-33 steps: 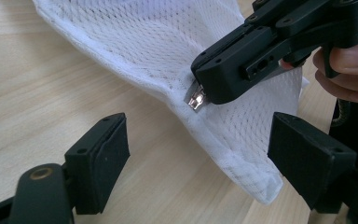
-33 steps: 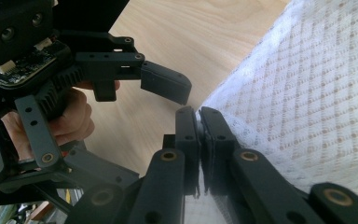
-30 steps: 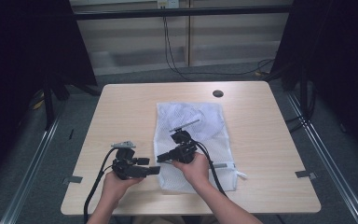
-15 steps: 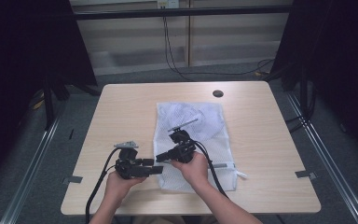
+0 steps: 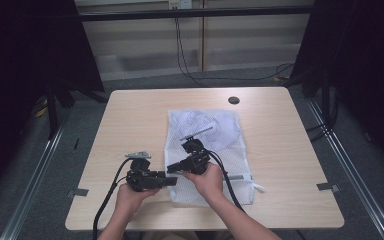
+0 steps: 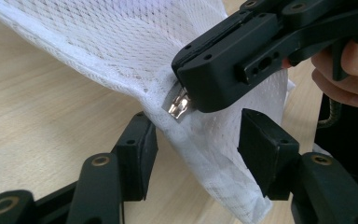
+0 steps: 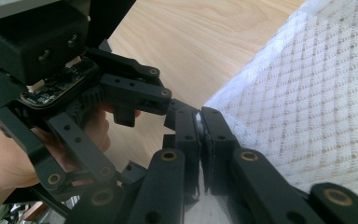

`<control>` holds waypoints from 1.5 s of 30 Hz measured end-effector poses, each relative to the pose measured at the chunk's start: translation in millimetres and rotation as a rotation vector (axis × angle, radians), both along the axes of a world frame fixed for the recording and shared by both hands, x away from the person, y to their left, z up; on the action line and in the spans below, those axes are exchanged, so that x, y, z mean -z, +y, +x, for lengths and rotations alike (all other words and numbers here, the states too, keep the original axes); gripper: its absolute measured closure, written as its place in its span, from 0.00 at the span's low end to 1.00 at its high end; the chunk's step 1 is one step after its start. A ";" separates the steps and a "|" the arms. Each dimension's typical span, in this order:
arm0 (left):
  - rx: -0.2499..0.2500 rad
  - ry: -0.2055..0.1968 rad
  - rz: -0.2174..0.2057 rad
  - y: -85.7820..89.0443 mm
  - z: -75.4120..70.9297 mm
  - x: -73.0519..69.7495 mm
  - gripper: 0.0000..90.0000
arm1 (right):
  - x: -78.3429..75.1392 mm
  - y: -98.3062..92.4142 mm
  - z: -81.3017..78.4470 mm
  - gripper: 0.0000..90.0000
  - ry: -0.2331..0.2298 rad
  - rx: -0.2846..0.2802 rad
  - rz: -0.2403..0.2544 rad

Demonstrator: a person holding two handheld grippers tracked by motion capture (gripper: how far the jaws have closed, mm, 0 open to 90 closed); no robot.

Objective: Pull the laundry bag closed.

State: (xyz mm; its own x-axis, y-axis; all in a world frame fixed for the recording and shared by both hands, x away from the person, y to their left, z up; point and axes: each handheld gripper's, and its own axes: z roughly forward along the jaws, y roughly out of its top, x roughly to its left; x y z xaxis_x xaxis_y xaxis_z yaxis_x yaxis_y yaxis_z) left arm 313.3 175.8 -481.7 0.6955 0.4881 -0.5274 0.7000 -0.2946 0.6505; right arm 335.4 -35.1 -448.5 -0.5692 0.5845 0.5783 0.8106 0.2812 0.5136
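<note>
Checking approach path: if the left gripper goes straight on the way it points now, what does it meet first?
Probably the lifted edge of the white mesh bag, already between the left gripper jaws, just below the zipper pull that the right gripper pinches. Depth is uncertain.

From above I see a white mesh bag (image 5: 215, 145) lying flat on the light wooden surface (image 5: 130, 115). My right gripper (image 5: 177, 167) sits at the bag's left edge, and my left gripper (image 5: 169, 181) is just beside it, its jaws having just been closing. A dark round disc (image 5: 234, 100) lies near the far edge.
</note>
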 end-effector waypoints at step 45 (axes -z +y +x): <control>-0.059 0.053 -0.017 -2.2 1.8 4.1 0.96 | -6.3 -3.4 -2.9 0.96 -0.014 -0.008 0.038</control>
